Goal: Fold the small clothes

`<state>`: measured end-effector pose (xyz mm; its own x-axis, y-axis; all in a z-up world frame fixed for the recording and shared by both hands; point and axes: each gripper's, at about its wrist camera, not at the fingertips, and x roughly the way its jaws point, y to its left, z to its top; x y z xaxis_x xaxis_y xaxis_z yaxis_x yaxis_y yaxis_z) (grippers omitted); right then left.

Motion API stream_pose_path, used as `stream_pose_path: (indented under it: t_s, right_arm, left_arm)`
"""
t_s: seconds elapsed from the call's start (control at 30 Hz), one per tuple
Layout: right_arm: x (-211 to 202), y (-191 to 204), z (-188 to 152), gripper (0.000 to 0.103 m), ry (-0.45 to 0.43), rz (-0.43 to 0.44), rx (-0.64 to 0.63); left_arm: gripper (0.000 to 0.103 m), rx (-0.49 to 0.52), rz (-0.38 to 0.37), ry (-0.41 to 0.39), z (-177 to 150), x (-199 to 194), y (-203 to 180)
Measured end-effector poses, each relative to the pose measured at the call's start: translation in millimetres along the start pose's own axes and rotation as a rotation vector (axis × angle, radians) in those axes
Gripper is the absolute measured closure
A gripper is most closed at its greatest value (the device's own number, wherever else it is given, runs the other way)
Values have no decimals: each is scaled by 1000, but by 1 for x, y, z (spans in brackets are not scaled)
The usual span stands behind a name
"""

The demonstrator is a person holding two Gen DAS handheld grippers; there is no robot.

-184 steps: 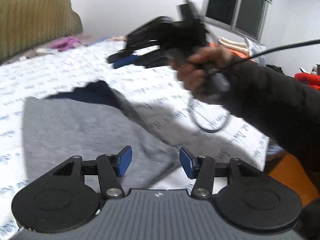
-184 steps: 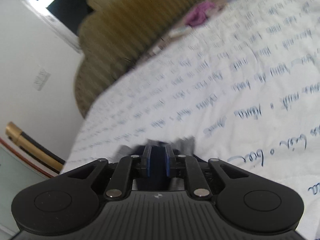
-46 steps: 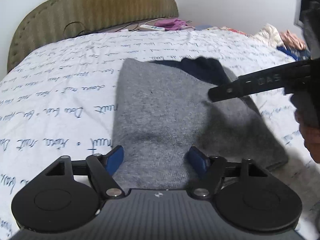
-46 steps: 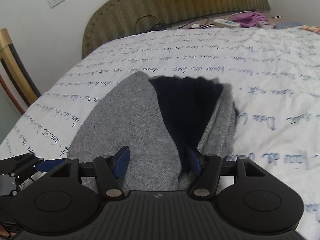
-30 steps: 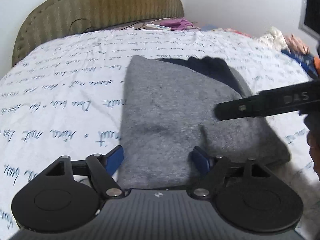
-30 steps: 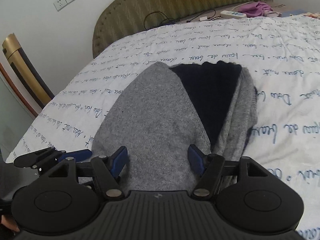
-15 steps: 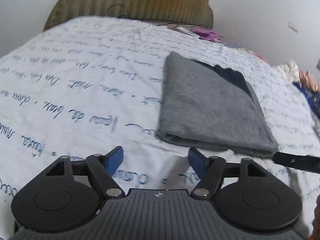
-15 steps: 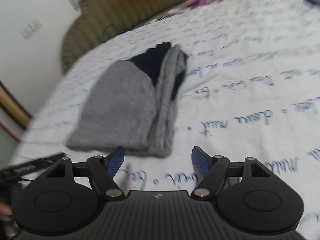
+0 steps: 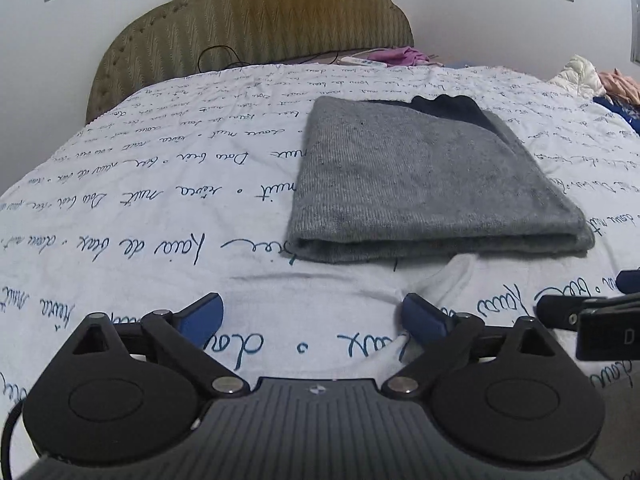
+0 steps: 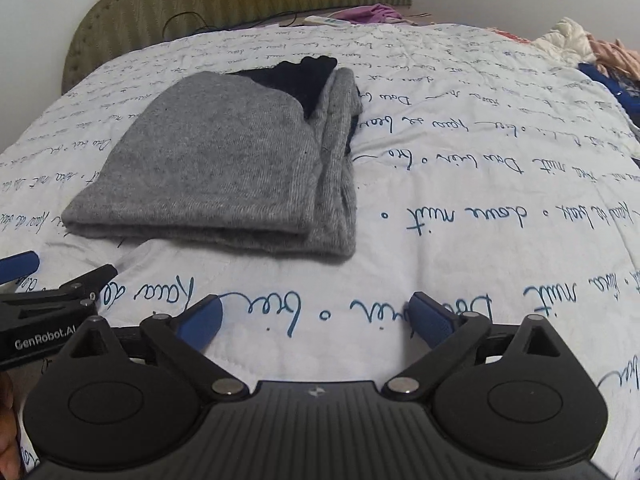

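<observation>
While both tongs, left point(image 9: 312, 316) and right point(image 10: 316, 318), gape empty, one folded sweater point(image 9: 420, 180) lies apart.

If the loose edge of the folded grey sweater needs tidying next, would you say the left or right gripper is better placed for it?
Probably right. The layered loose edge of the grey sweater runs down the side nearer the right gripper, whose tongs are open and empty. The left gripper, also open, faces the smooth folded side.
</observation>
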<state>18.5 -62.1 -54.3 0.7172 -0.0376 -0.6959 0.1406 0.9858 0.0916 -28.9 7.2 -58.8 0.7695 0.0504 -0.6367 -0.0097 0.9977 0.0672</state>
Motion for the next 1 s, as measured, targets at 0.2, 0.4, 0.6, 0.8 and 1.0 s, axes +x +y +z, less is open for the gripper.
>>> stream_pose_path:
  t_s: [0.2, 0.4, 0.6, 0.8, 1.0]
  right_arm:
    - [0, 7, -17, 0, -81, -33, -7]
    - [-1, 6, -20, 0, -111, -30, -6]
    - [0, 6, -21, 0, -117, -29, -9]
    - [-1, 6, -22, 0, -121, -26, -13]
    - [-2, 5, -23, 0, -122, -23, -16]
  left_arm:
    - [1, -26, -23, 14, -1, 2, 4]
    - [1, -27, -27, 13, -2, 1, 3]
    - [1, -26, -27, 13, -2, 1, 3]
    - [1, -27, -27, 13, -2, 1, 3]
    - [1, -26, -26, 13, -2, 1, 3]
